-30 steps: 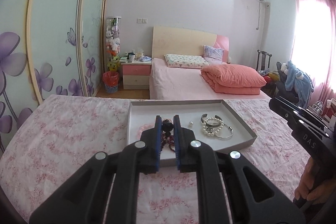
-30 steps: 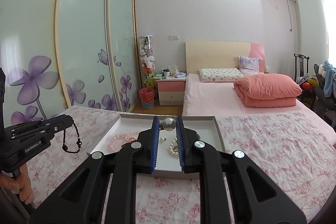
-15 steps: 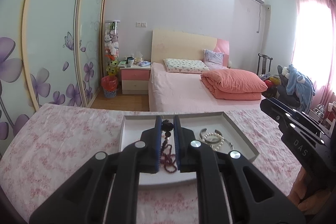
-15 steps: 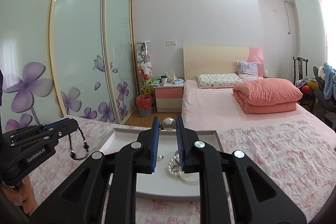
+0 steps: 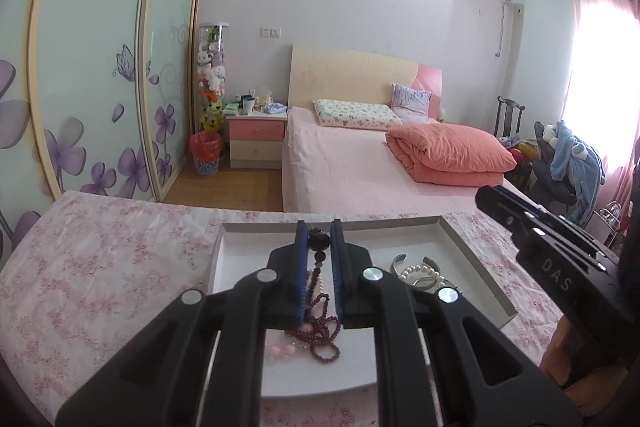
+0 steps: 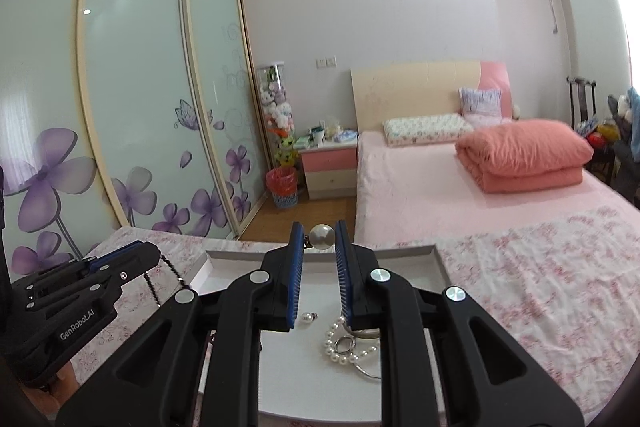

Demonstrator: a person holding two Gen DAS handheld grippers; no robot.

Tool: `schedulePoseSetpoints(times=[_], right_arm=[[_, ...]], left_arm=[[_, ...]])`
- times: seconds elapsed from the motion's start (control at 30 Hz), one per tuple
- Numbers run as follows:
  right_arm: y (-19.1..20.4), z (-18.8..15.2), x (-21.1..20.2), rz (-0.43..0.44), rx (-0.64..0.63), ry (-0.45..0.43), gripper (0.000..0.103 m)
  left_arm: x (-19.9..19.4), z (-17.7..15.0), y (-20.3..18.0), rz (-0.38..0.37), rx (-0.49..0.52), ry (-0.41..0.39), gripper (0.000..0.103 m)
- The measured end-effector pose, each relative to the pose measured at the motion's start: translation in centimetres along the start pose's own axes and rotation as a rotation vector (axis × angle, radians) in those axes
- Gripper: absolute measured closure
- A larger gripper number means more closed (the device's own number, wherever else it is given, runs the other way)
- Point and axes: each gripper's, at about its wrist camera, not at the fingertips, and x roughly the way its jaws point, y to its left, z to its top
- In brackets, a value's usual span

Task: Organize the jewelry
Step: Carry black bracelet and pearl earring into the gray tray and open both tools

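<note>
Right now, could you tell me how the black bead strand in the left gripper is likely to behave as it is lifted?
The black bead strand will probably stay floppy: in the right wrist view it hangs slack below the left gripper. It seems light, since a pinch near the fingertips holds it. Its loose end may swing and catch the dark red beads lying in the tray.

Left tool body hides the tray's near centre, part of the dark red bead strand and pink beads. Right tool covers part of the pearl bracelet. Nightstand items are too small to identify.
</note>
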Motion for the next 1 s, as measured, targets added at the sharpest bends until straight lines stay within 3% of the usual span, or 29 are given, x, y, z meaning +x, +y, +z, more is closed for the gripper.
schedulePoseSetpoints(times=[0.37,0.4,0.47,0.5,1.0], right_arm=[[-0.2,-0.9,2.8,0.009,0.030,0.080,0.085],[-0.3,-1.0,2.9,0.009,0.036,0.086,0.082],[-0.6,-1.0,2.6,0.000,0.047,0.077,0.055],[-0.6,-0.9,2.5,-0.008,0.048,0.067,0.054],[-0.4,-1.1,0.6,-0.027,0.041,0.057,0.051]], left_arm=[[3.6,-0.6,0.0,-0.027,0.003,0.059,0.091],[3.9,-0.7,0.1,-0.024,-0.003,0.067,0.091],[4.1,-0.8,0.7,-0.020,-0.021,0.070,0.085],[4.1,-0.8,1.0,-0.015,-0.029,0.070,0.083],[1.0,-0.9,3.9,0.055,-0.077,0.040,0.067]])
